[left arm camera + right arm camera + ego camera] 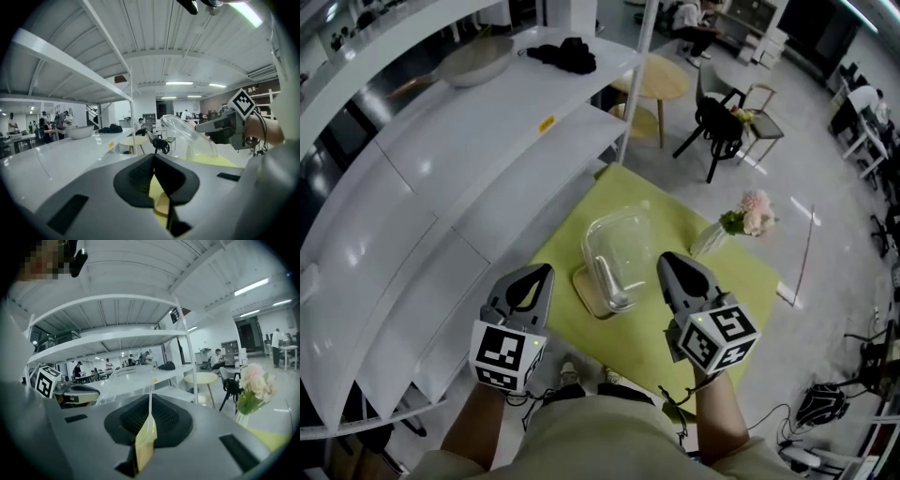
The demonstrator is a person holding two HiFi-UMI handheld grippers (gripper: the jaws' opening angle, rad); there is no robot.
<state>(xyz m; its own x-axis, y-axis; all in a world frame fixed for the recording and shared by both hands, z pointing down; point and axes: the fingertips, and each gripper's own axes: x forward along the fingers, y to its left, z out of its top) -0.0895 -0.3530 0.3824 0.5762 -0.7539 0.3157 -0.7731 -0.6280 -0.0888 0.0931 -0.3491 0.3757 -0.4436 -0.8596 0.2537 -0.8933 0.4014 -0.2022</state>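
**Q.** Which step does the figure show, and where is the object?

**A.** An approach, by the look of it. The clear container point(617, 246), lid raised, stands on a wooden board point(589, 292) at the centre of the yellow-green table point(722, 281). The left gripper point(544, 272) hangs at the container's 8 o'clock and the right gripper point(666, 260) at its 4 o'clock. Both are near it, and neither touches it.

**Q.** How do the claws stand?

**A.** In each gripper view the two jaws meet along a thin seam with nothing between them. Only table and board colour shows through. Before either claw could take a wall or the lid, it would have to part its jaws.

**Q.** What else appears?

**A.** A vase of pink flowers point(748, 214) stands at the container's 2 o'clock. White shelves point(469, 141) run from 9 to 11 o'clock, bearing a bowl point(476, 61) and a black cloth point(567, 53).

**Q.** Is any writing legible?

**A.** No brand can be read. Each marker cube point(502, 354) carries only black-and-white square patterns. A yellow tag point(547, 122) on the shelf edge is too small to read.
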